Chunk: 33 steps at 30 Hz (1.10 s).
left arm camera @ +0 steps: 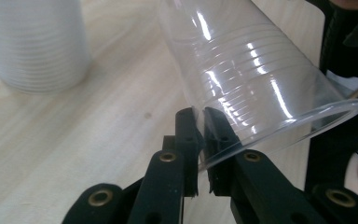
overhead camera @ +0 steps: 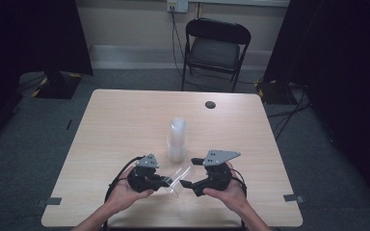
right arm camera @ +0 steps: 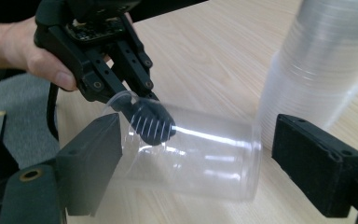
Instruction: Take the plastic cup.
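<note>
Nearest to me, my two hands come in over the front edge of the pale wooden table (overhead camera: pixel 125 115), each carrying a black two-jaw gripper. My left gripper (left arm camera: pixel 196 122) is clamped on the rim of a single clear ribbed plastic cup (left arm camera: pixel 256 79): one jaw sits outside the wall, the other inside the mouth, and the thin rim is pinched between them. I see the cup tilted over on its side, lifted by that rim, its base end pointing away from my left hand (right arm camera: pixel 32 51) towards the middle of the table.

My right gripper (right arm camera: pixel 196 154) stands just beside it with its jaws wide apart, one on either side of the cup's body; neither pad presses on the plastic.

Just beyond the held cup stands an upright stack of translucent white plastic cups (overhead camera: pixel 177 139), mouth down on the tabletop. Farther back there is a small dark round hole (overhead camera: pixel 210 104) near the table's far edge, and behind the table a black folding chair (overhead camera: pixel 215 48) against the wall.
</note>
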Motion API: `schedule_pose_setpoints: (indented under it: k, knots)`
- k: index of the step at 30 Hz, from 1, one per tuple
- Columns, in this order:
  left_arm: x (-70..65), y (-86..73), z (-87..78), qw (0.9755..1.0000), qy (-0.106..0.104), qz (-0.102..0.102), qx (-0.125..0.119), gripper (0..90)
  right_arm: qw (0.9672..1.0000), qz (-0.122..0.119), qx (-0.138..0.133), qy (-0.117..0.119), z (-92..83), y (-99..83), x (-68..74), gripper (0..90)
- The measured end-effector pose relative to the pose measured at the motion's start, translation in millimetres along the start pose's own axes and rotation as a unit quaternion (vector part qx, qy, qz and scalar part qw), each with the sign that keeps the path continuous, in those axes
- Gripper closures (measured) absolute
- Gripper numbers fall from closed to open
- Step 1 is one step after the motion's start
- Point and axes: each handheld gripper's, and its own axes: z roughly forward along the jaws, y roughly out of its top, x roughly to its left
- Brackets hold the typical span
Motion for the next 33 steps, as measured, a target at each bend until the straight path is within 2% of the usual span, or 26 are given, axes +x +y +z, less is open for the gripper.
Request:
schedule_pose_setpoints:
  k: [4,7,9,15,21,23,25,30,32,33]
  knots:
    - [-0.3,-1.3,4.0,0.9995,-0.017,0.005,0.025,85.2,0.9992,-0.026,0.018,0.022,4.5,3.7,1.2,15.5]
    - [-1.6,-2.9,6.8,0.9994,-0.015,0.003,0.032,85.2,0.9977,-0.045,0.034,0.039,9.2,3.3,3.6,15.4]
    - [-1.5,-2.6,6.4,0.9994,-0.016,0.001,0.031,85.2,0.9969,-0.049,0.040,0.048,11.3,1.9,4.4,15.4]
    - [-1.9,-1.1,4.2,0.9993,-0.023,0.002,0.028,85.2,0.9953,-0.065,0.056,0.046,16.2,-2.4,6.2,14.6]
    - [1.8,-1.4,0.2,0.9994,-0.021,-0.022,0.014,85.9,0.9925,-0.085,0.073,0.051,20.6,-5.2,7.1,12.3]
    - [2.4,-1.5,-0.2,0.9994,-0.020,-0.024,0.012,86.0,0.9917,-0.091,0.076,0.050,21.5,-6.3,8.1,12.0]
    - [4.0,-1.3,-0.9,0.9991,-0.026,-0.030,0.012,86.0,0.9906,-0.099,0.080,0.051,22.6,-6.9,9.7,11.4]
    - [8.4,-1.3,-3.4,0.9978,-0.036,-0.055,-0.006,86.7,0.9875,-0.113,0.097,0.051,27.1,-9.1,14.5,10.8]
    - [10.2,-1.0,-4.2,0.9966,-0.046,-0.067,-0.012,86.9,0.9866,-0.122,0.098,0.046,30.2,-10.4,18.3,11.2]
    - [10.5,-0.9,-4.0,0.9966,-0.046,-0.067,-0.012,87.0,0.9864,-0.127,0.096,0.042,32.2,-10.8,21.0,11.2]
